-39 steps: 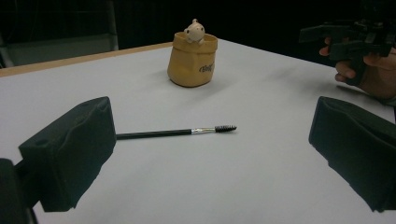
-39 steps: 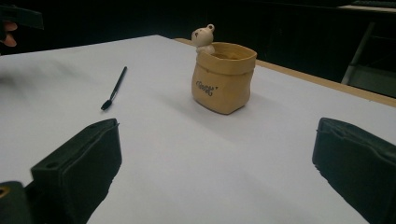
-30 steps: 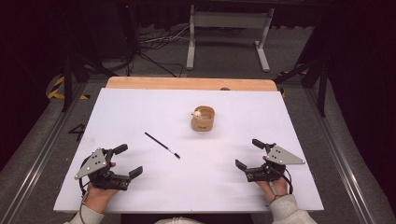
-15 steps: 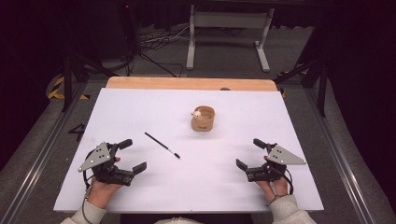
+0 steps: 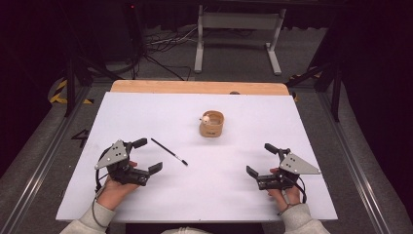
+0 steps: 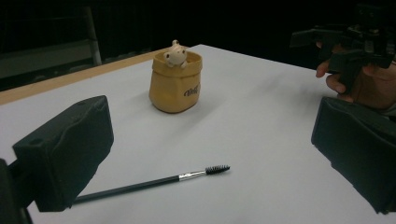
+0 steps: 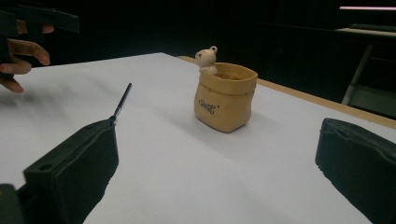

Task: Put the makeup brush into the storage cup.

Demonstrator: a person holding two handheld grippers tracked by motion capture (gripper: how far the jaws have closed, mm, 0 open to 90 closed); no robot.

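Black brush lies ungrasped near the wide-open, empty left gripper; next, close on its handle, while the right gripper waits open and empty.

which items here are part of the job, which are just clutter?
In play:
- thin black brush with a small bristle tip, lying flat on the white table, nearest the open left gripper
- tan sack-shaped pot with a little bear on its rim

Lying about:
- grey metal stand on the floor behind
- floor cables
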